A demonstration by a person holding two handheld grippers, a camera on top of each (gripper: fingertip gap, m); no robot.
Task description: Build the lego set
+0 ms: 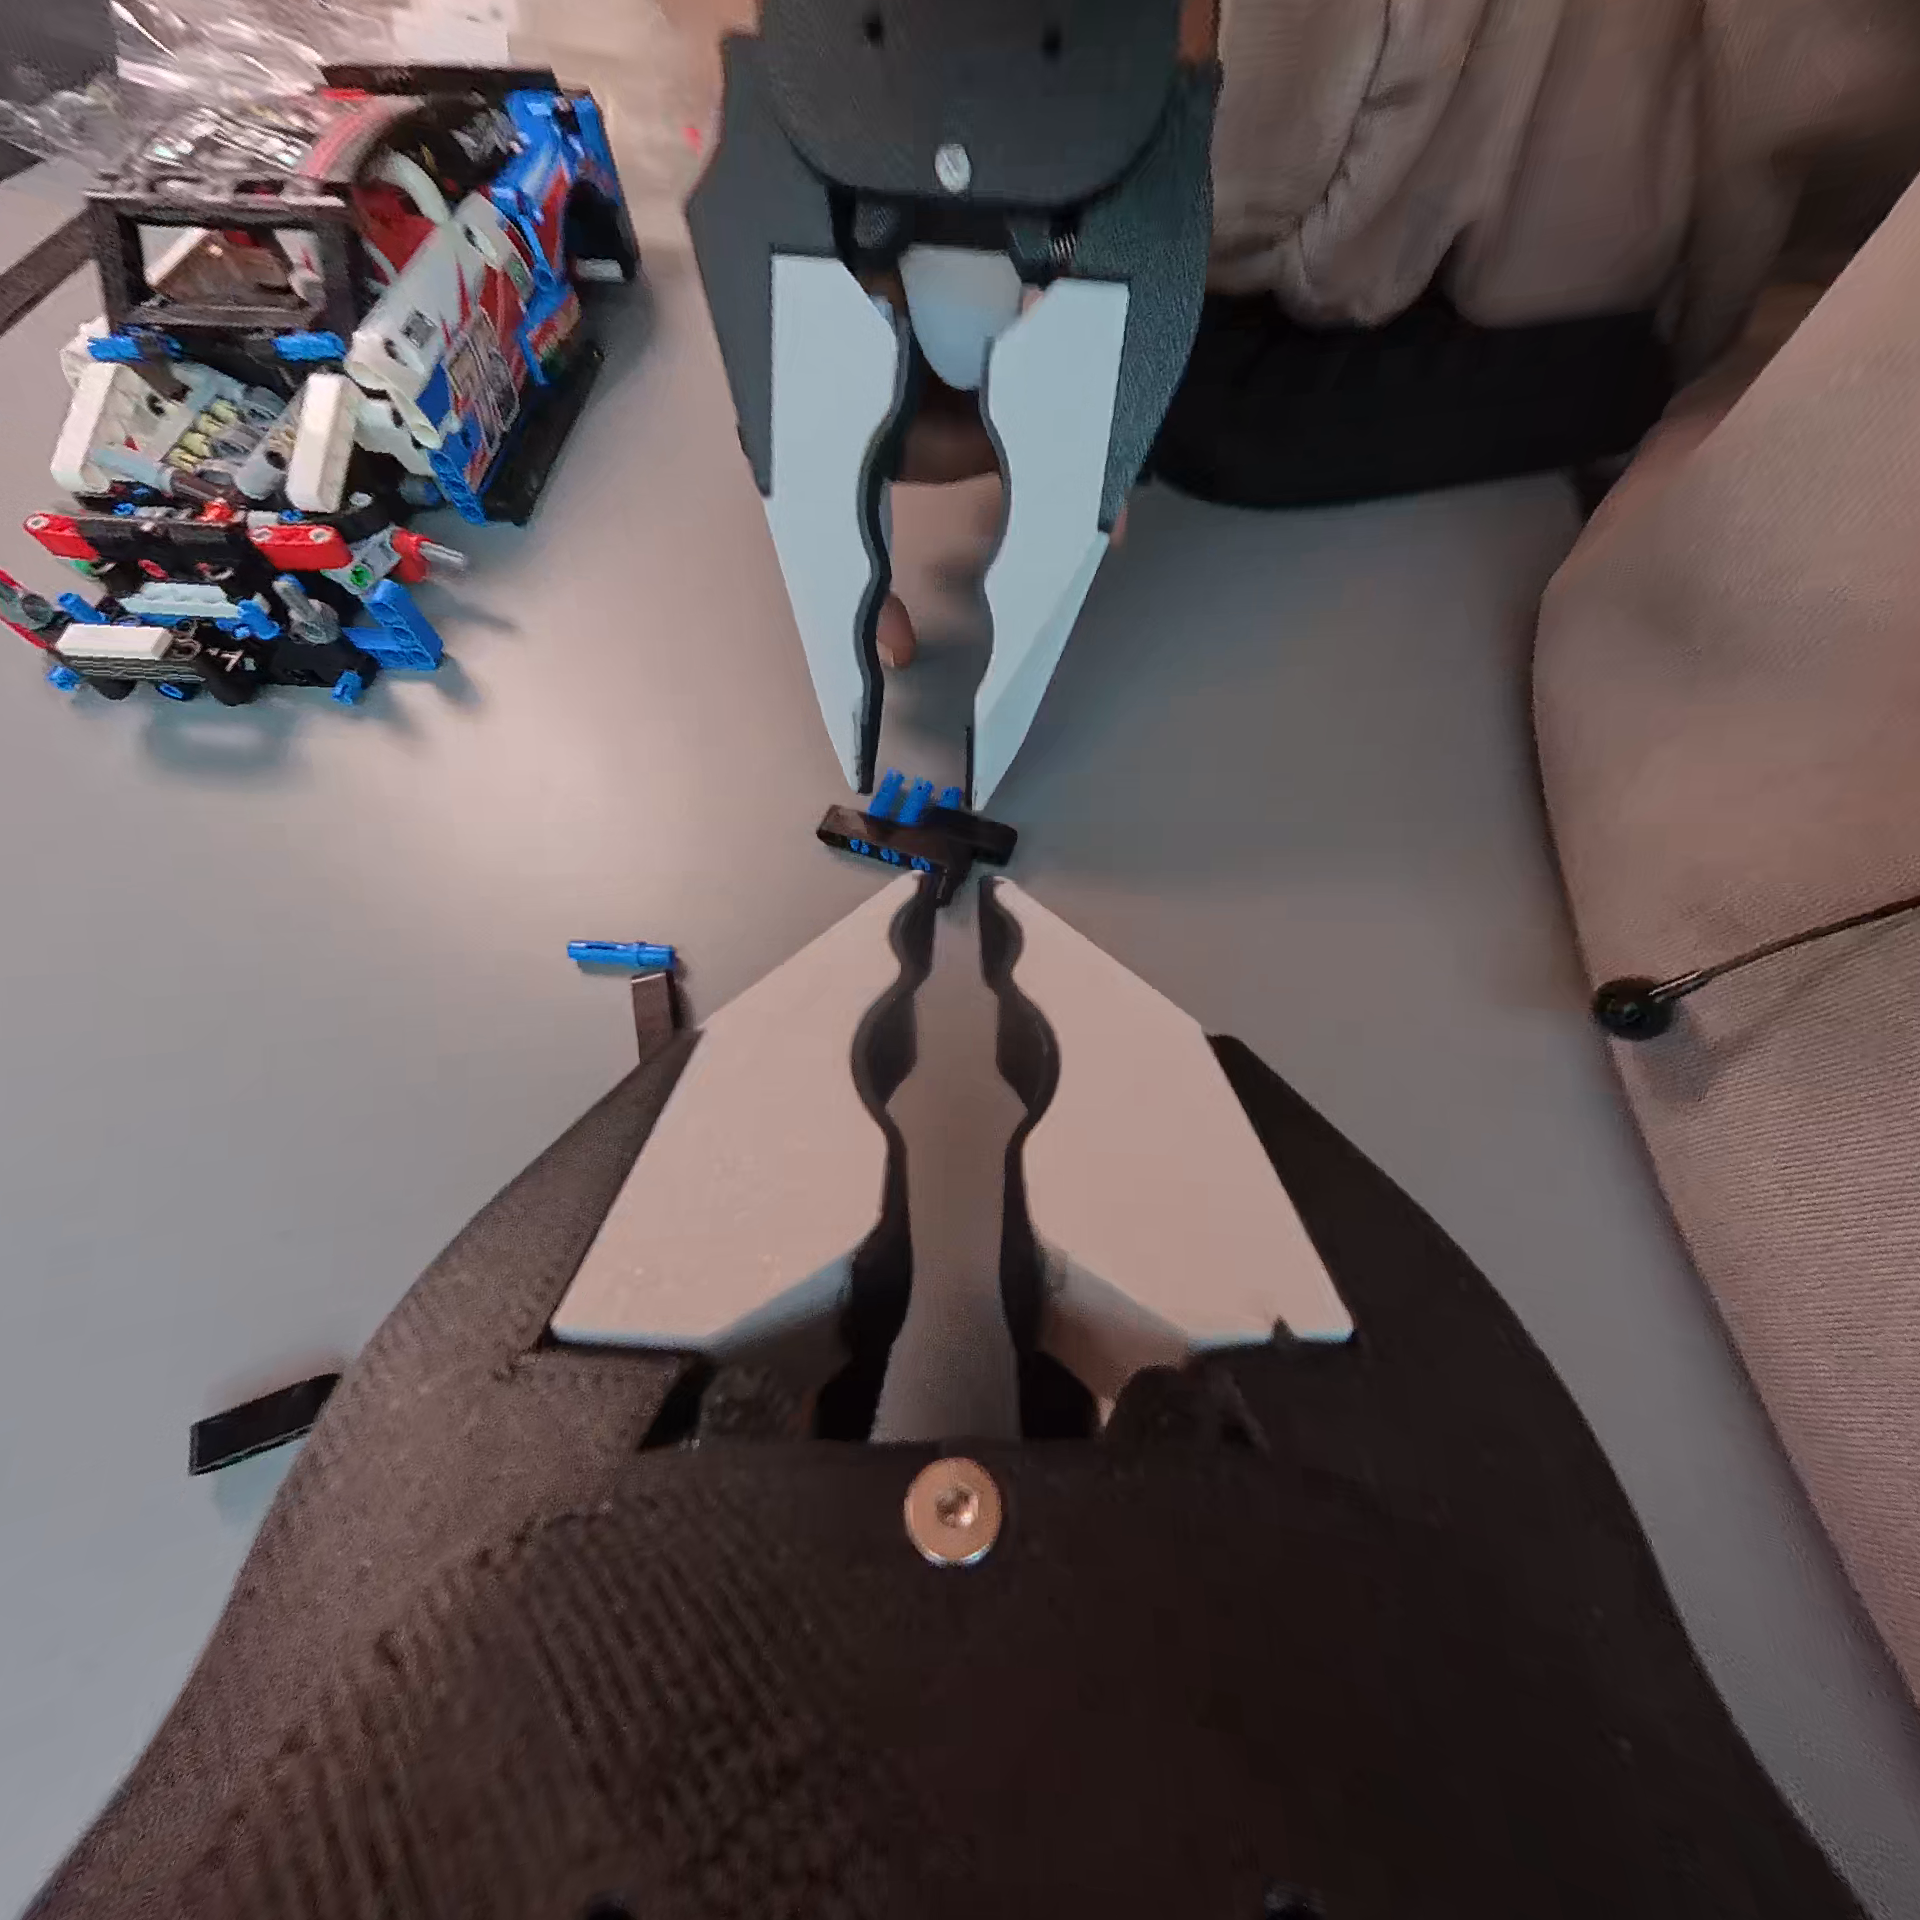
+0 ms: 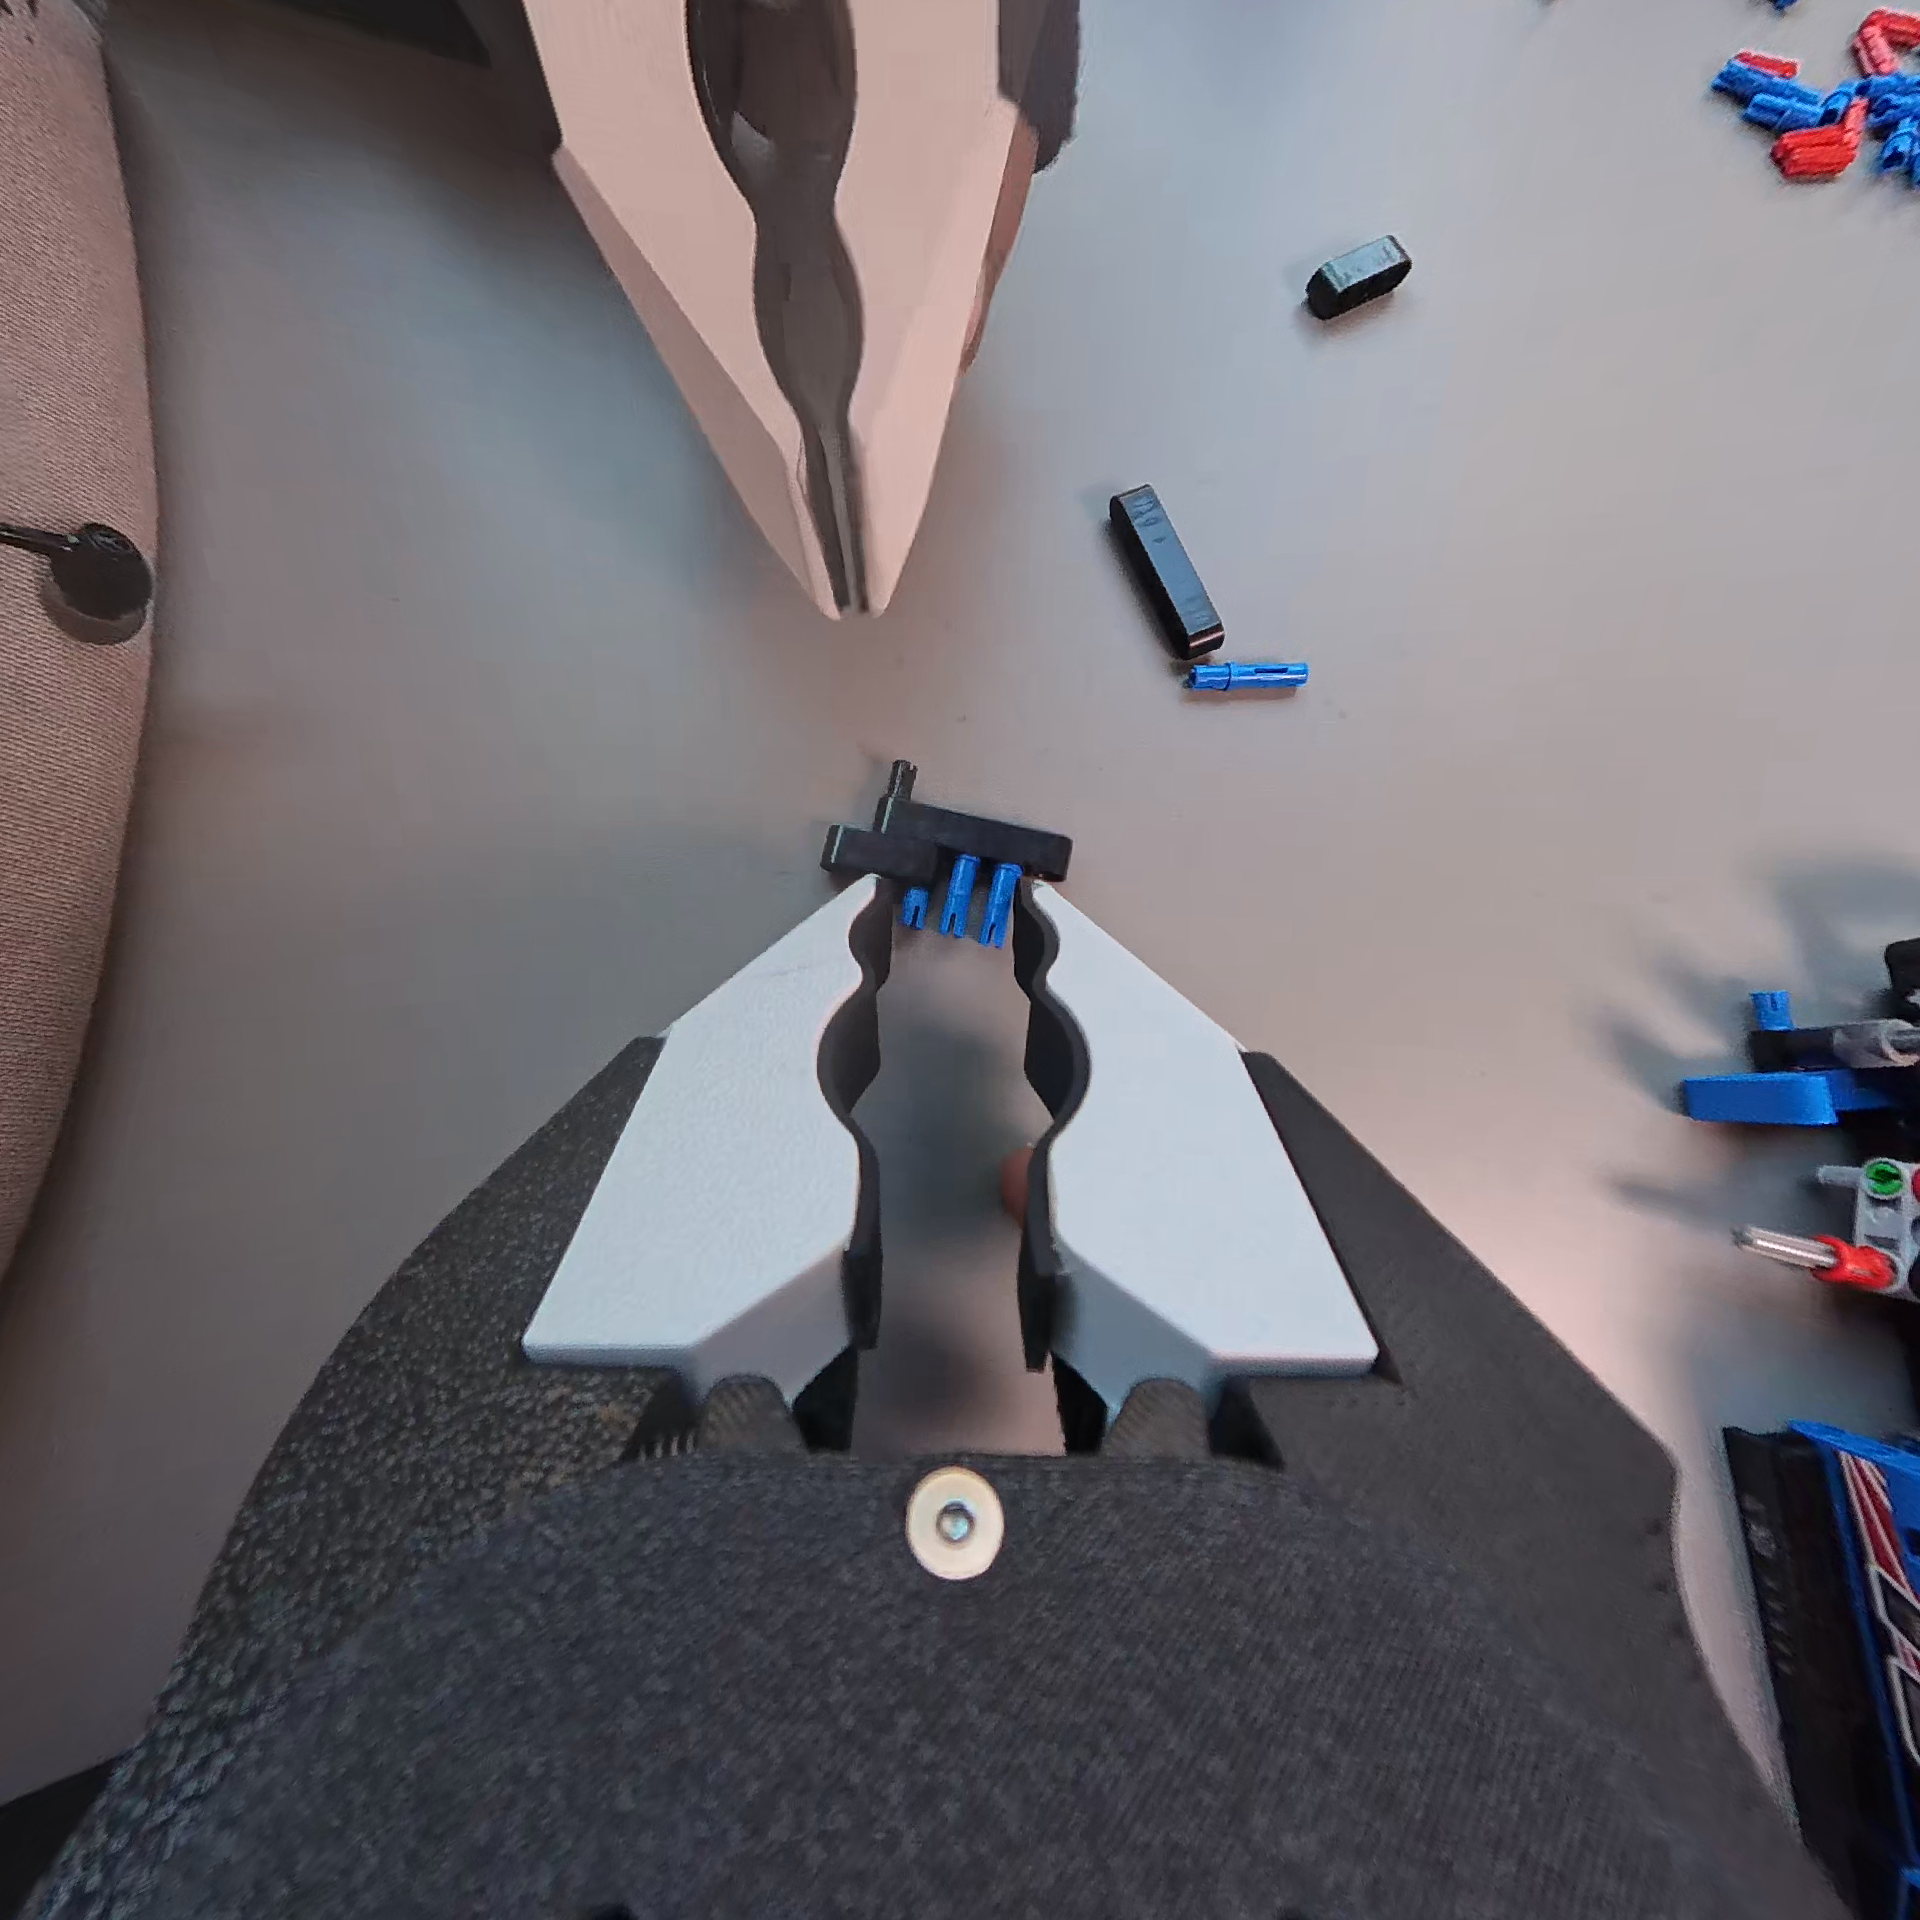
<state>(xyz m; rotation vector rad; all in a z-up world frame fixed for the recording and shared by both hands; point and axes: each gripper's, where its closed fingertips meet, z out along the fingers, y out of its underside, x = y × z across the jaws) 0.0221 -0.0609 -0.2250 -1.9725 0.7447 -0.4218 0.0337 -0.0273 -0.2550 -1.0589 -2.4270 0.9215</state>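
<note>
A short black beam [image 2: 945, 847] carries three blue pins [image 2: 961, 894] on one side and a black pin [image 2: 900, 788] on the other. My right gripper [image 2: 951, 888] is closed around the blue pins and holds the beam just over the grey table [image 2: 416, 727]. The beam [image 1: 914, 831] and the right gripper [image 1: 916, 795] also show in the left wrist view. My left gripper [image 1: 951, 883] faces the black pin, its jaws a narrow gap apart and empty. In the right wrist view the left gripper [image 2: 852, 608] is clearly apart from the pin.
A partly built blue, white and red car [image 1: 343, 312] and a chassis section [image 1: 208, 613] stand at the far left. A loose blue pin [image 2: 1247, 675], a long black beam [image 2: 1164, 571], a short black beam [image 2: 1359, 275] and a pile of pins [image 2: 1839, 104] lie nearby. A beige cushion [image 1: 1766, 831] borders the table. The gap from one gripper's tips to the other's is roughly 5 centimeters.
</note>
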